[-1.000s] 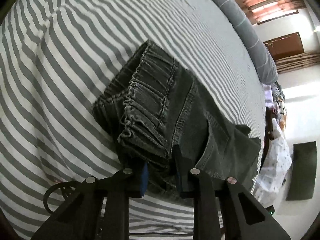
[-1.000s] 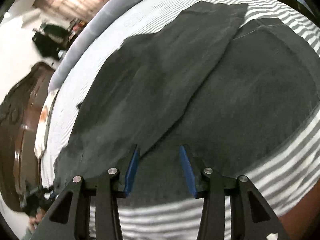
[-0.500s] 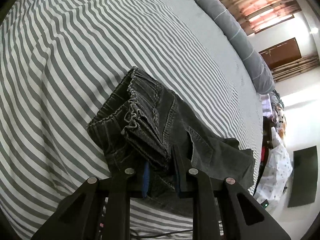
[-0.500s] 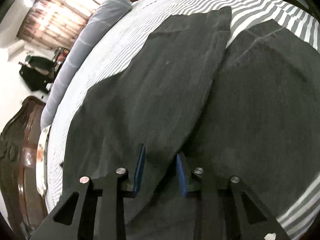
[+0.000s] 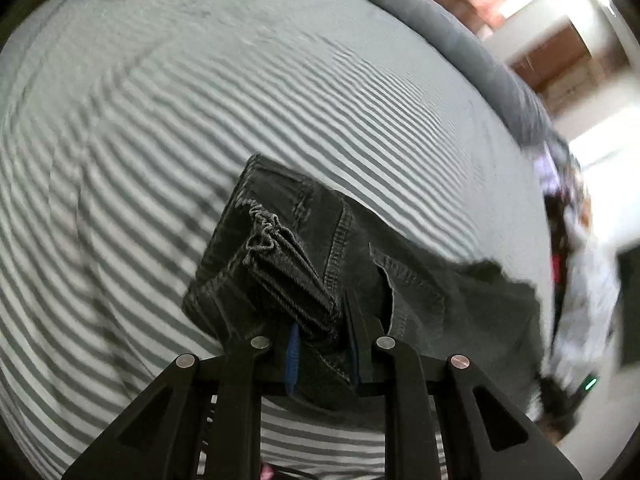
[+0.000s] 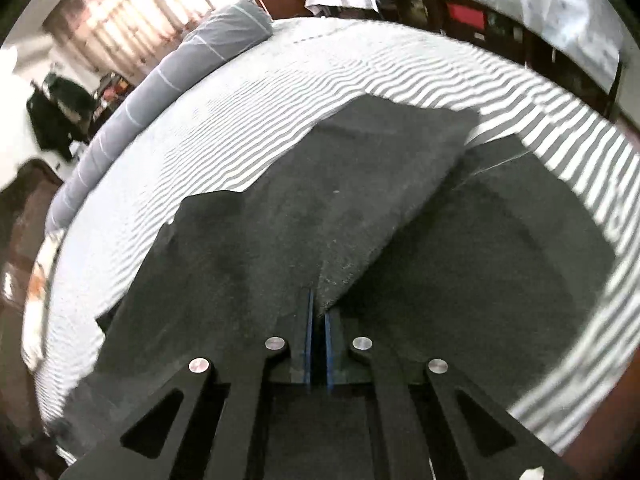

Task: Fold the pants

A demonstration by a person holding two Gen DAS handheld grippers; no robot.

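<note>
Dark grey denim pants [image 5: 336,248] lie on a grey-and-white striped bed [image 5: 160,128]. In the left wrist view my left gripper [image 5: 322,340] is shut on the gathered elastic waistband, which is bunched and lifted a little off the sheet. In the right wrist view the pant legs [image 6: 360,200] spread over the striped bed [image 6: 248,92], one leg overlapping the other. My right gripper [image 6: 318,320] is shut on the near edge of the upper leg fabric.
A long grey bolster [image 5: 472,52] lies along the far bed edge; it also shows in the right wrist view [image 6: 168,80]. Dark wooden furniture [image 6: 20,220] stands at the left. Clothes and clutter [image 5: 576,240] sit beyond the bed's right side.
Both grippers have closed on the pants, the left on the waistband and the right on the leg fabric. Both have lifted, and more of the bed shows around the pants.
</note>
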